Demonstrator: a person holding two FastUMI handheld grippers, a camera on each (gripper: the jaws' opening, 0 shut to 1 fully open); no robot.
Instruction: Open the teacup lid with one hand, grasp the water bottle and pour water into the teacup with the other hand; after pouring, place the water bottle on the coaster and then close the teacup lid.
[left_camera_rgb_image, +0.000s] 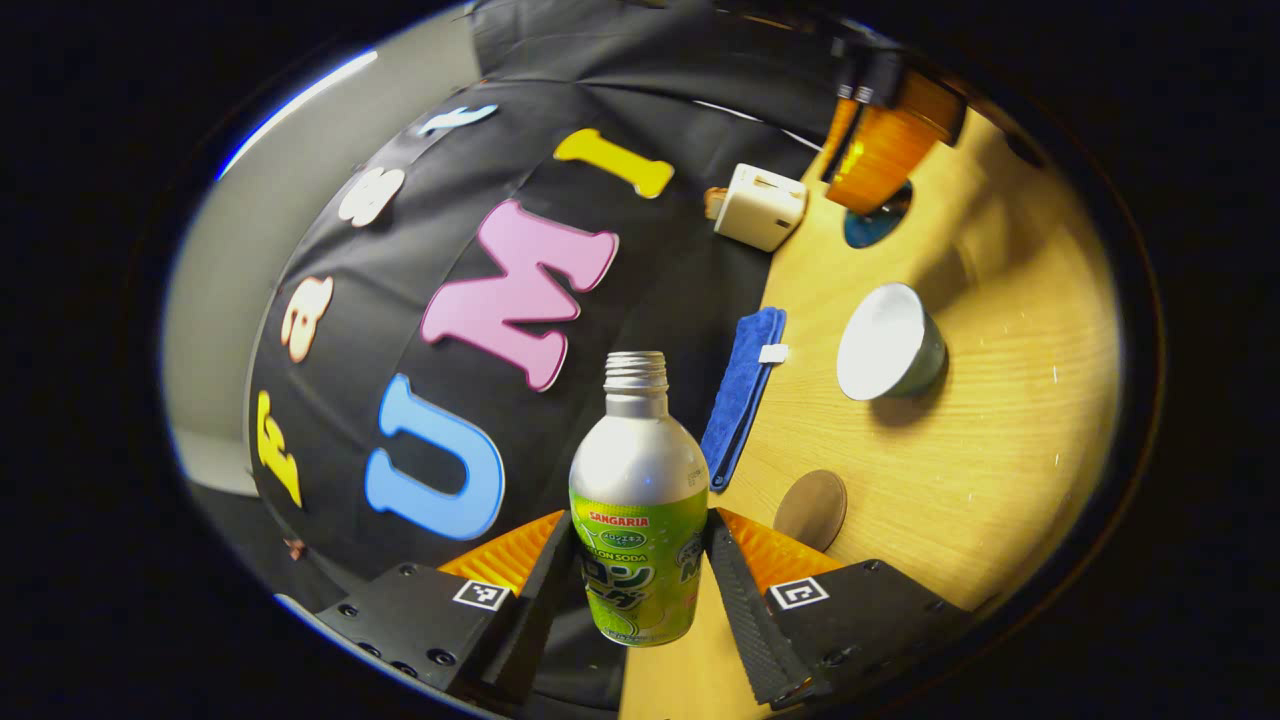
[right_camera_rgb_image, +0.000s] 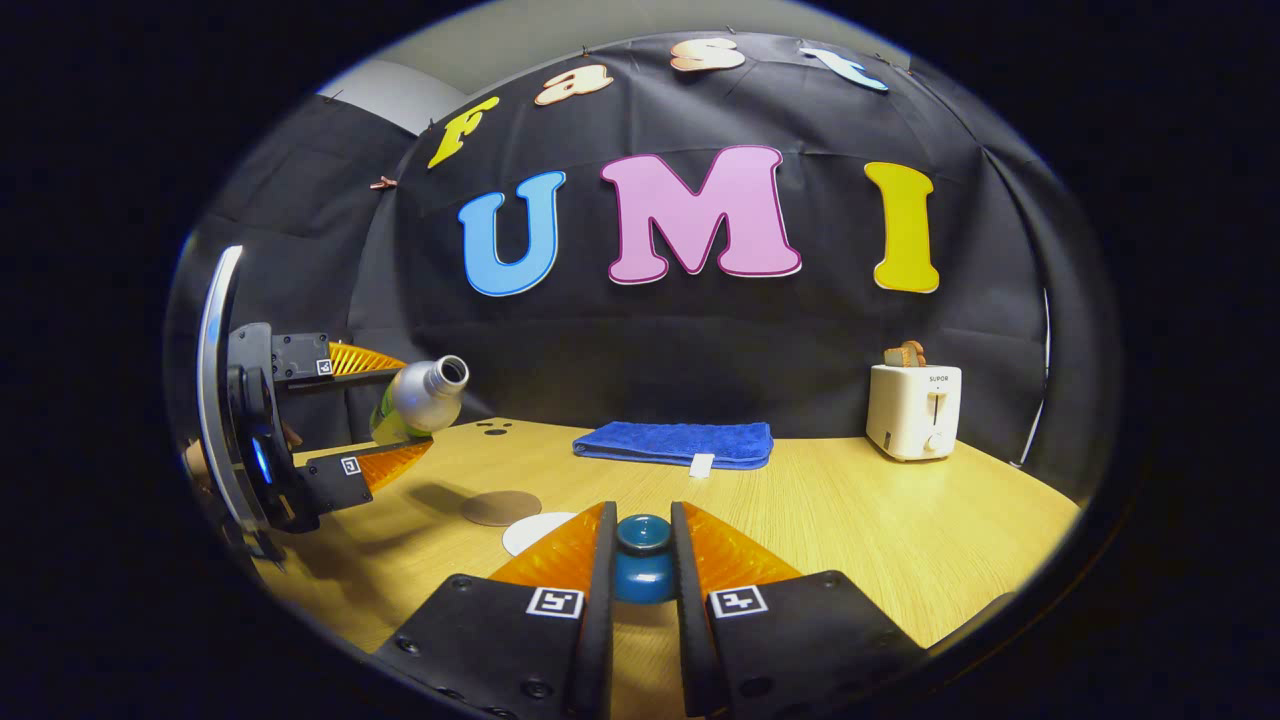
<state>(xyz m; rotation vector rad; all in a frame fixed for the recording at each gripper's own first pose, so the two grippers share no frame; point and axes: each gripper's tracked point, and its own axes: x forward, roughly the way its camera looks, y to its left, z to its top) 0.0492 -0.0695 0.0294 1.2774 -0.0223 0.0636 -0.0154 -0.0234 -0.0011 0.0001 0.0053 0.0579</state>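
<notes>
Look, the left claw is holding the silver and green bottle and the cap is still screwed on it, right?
Not quite. The left claw does hold the silver and green metal bottle, but its cap is off: the left gripper view shows bare threads, and the right gripper view shows its open mouth.

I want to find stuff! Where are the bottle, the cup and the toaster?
water bottle (left_camera_rgb_image: 640, 480), left gripper view, on its silver shoulder.
teacup (left_camera_rgb_image: 885, 343), left gripper view, on its white inside.
toaster (right_camera_rgb_image: 915, 410), right gripper view, on its front face.
</notes>
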